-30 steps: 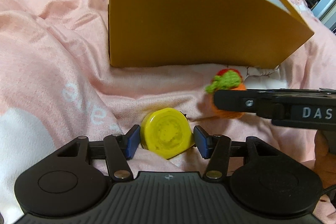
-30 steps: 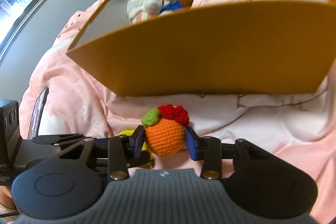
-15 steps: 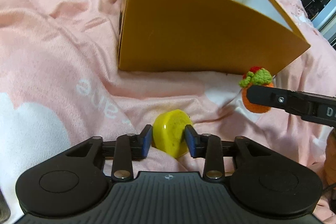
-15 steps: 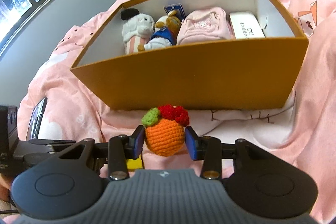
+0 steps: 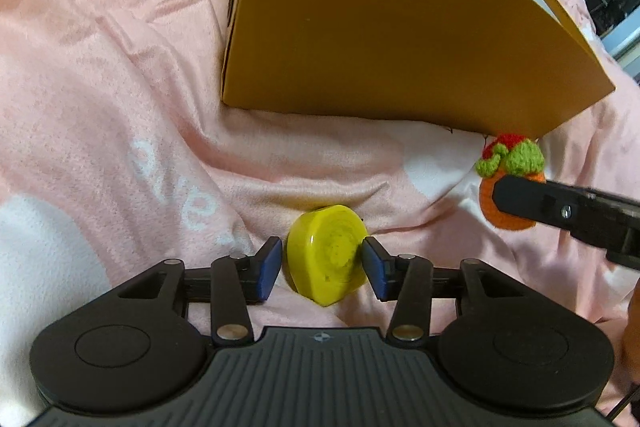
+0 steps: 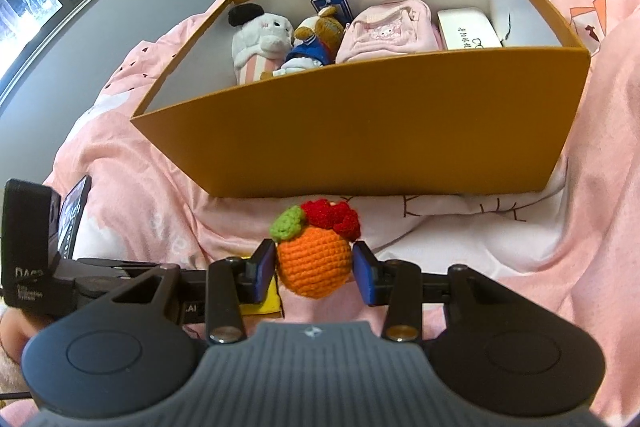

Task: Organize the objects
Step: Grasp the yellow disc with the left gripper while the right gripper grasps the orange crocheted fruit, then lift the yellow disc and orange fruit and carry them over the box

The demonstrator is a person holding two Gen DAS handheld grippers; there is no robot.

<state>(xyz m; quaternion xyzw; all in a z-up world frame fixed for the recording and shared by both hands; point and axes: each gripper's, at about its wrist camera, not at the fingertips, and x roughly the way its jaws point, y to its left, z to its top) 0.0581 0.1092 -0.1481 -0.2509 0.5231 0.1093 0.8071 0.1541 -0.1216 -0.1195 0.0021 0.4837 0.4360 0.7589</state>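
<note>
A yellow round puck (image 5: 326, 261) stands tilted on its edge on the pink blanket (image 5: 100, 107), and my left gripper (image 5: 322, 265) is shut on it, blue pads against both sides. My right gripper (image 6: 315, 267) is shut on a crocheted orange toy (image 6: 314, 265) with a green and red top. That toy (image 5: 516, 157) appears at the right of the left wrist view, behind a black finger (image 5: 560, 211). The orange cardboard box (image 6: 360, 131) stands open just beyond both grippers. The puck (image 6: 270, 301) peeks out beside the right gripper's left finger.
Inside the box lie a white plush (image 6: 260, 39), a brown dog plush (image 6: 316, 35), a pink pouch (image 6: 388, 31) and a white case (image 6: 466, 31). The box's near wall (image 5: 380, 27) rises in front of the left gripper. A person's hand (image 6: 16, 339) holds the left gripper.
My left gripper's jaws closed onto the yellow puck, which tipped from flat onto its edge. The right gripper kept its hold on the crocheted toy, and its view now looks into the box.
</note>
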